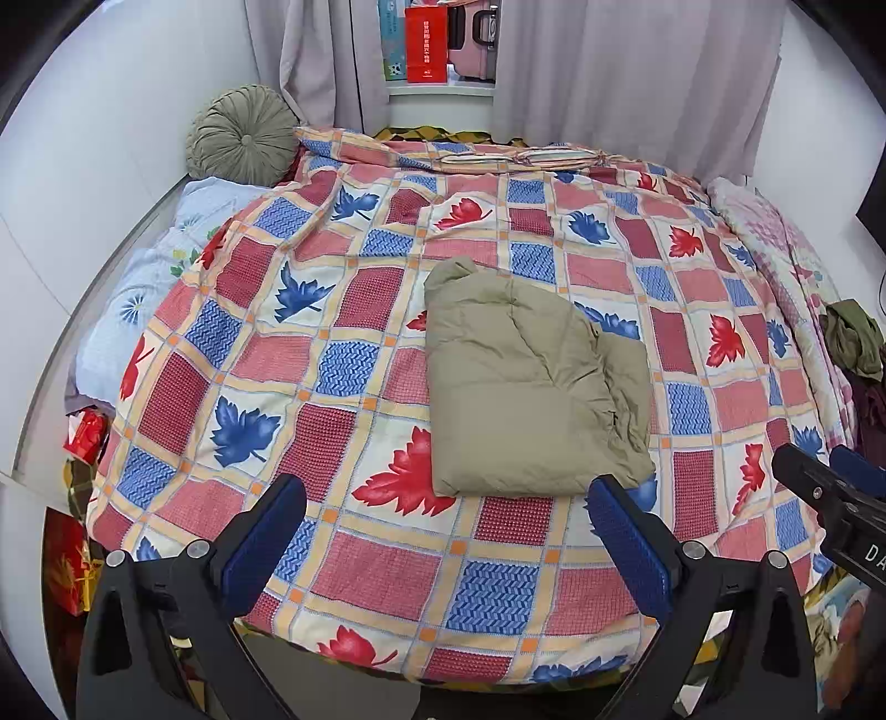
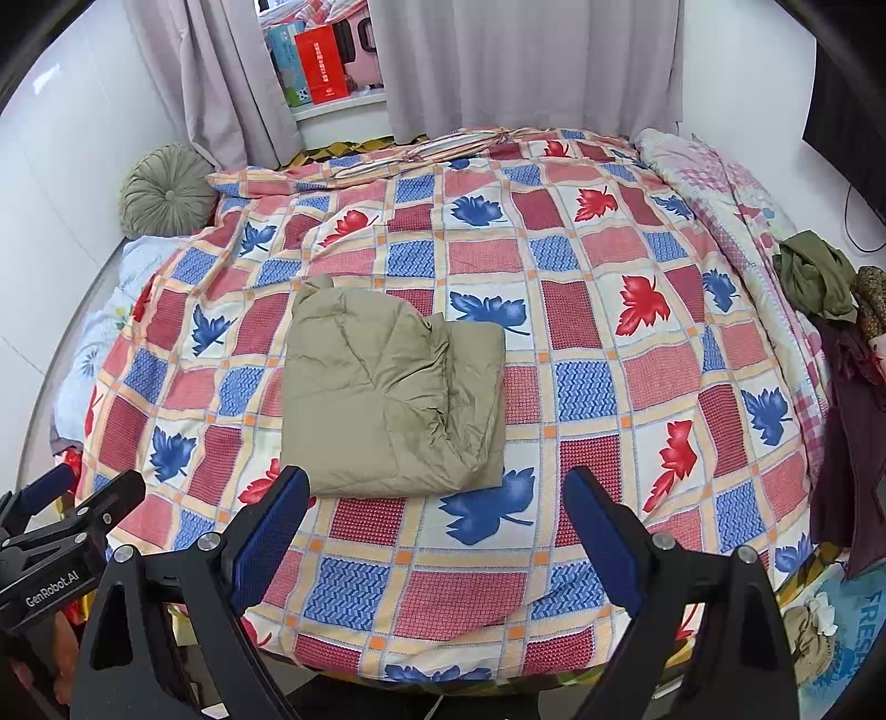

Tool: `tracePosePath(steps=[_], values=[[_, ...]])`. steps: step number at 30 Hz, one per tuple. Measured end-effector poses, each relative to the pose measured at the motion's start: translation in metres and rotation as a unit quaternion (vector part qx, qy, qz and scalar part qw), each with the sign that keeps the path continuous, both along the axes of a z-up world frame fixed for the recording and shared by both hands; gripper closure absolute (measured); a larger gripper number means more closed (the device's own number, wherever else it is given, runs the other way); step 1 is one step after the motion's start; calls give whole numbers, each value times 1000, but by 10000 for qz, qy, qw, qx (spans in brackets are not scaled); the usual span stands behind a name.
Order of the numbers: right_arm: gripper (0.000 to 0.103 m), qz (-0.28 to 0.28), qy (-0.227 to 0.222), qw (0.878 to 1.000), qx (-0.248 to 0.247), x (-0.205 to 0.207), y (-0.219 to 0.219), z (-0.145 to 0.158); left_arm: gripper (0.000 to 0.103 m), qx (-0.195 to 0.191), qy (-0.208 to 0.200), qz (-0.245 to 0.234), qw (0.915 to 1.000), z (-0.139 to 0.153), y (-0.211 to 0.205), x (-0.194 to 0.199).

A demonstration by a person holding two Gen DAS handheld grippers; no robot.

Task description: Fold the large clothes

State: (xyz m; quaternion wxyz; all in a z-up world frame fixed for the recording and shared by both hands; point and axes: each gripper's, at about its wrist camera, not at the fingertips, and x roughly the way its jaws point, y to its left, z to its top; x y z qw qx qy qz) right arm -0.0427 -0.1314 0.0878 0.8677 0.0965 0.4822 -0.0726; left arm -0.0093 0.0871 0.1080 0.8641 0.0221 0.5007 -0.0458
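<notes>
Bedding takes up nearly the whole scene: a quilt (image 1: 387,343) checked in red and blue with maple leaves is spread over the bed, and on it lies the folded khaki jacket (image 1: 526,382), a neat padded rectangle with its layered edges stacked along the right side. Around the jacket the quilt is bare on all four sides, with the widest stretch to its right and beyond its far edge; the quilt's near edge drops off just below the grippers.

Far beyond the jacket, against the wall at the left, sits a round green cushion (image 1: 241,135), with a pale floral pillow (image 1: 166,266) below it. Grey curtains (image 1: 637,72) hang behind the bed, parted on a sill holding a red box (image 1: 426,44). Well to the right of the jacket, at the quilt's edge, a heap of dark clothes (image 2: 819,277) is piled (olive on top, maroon beneath).

The left gripper (image 1: 446,531) hovers just short of the jacket's near edge, its blue-padded fingers (image 1: 266,537) spread wide and grasping nothing. The right gripper (image 2: 434,526) hangs beside it, just right of the jacket's near corner, fingers likewise parted and empty. Each gripper shows at the margin of the other's view.
</notes>
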Motion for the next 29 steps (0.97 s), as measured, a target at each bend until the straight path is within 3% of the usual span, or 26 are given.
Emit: tracePosePath(steps=[29], values=[[9, -31, 11, 10000, 4, 0, 3, 2, 1, -40, -1, -31, 10000, 2, -4, -1]])
